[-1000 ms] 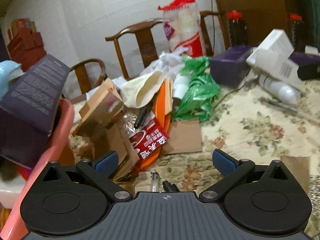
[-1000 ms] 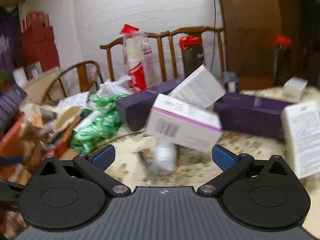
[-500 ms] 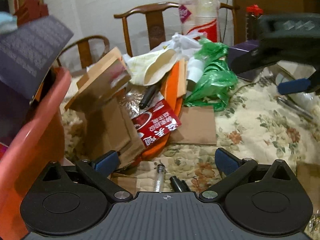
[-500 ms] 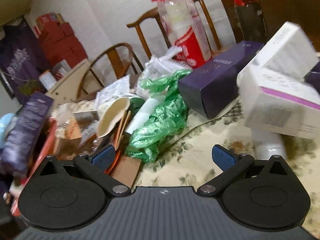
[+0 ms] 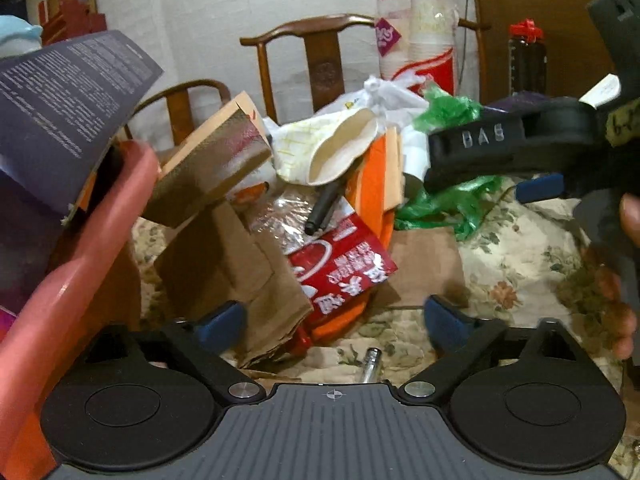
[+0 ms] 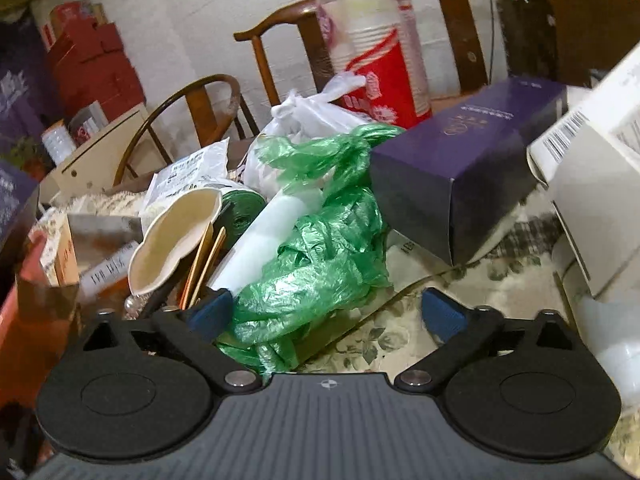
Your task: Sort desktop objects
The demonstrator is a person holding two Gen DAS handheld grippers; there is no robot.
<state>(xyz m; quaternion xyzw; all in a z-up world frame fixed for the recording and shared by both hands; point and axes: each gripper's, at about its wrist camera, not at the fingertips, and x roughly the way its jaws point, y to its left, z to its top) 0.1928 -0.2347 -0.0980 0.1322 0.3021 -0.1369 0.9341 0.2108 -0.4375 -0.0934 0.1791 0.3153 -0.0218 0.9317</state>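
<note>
Both grippers are spread wide with nothing between the fingers. The left gripper [image 5: 334, 322] hangs low over the messy end of the table, its blue pads on either side of a brown paper bag [image 5: 240, 276] and a red snack packet [image 5: 340, 270] with white lettering. A small metal tube [image 5: 370, 364] lies on the flowery tablecloth [image 5: 516, 248] right in front of it.

Off to its left there's a pink bin [image 5: 76, 276] with a dark purple box [image 5: 60, 108] tipped into it. The pile behind the packet has a black pen [image 5: 322, 208] poking out, a squashed paper cup [image 5: 340, 152], some orange card [image 5: 374, 184] standing on edge and a flat piece of brown cardboard [image 5: 426, 258].

The right gripper [image 6: 326, 314] comes in from the right side of the left camera's view, and from its own camera it's hovering right over a crumpled green plastic bag [image 6: 316, 256]. The left pad sits just at the bag's edge; can't tell if it's actually touching. A white bottle [image 6: 268, 228] lies tucked in against the bag, and that same paper cup is just left of it.

To the right a long purple box [image 6: 460, 176] lies on the cloth, with a white carton [image 6: 600, 184] next to it. Behind the heap: a tied white plastic bag [image 6: 308, 116], a tall sleeve of paper cups [image 6: 376, 52] and a wooden chair [image 6: 276, 40].
</note>
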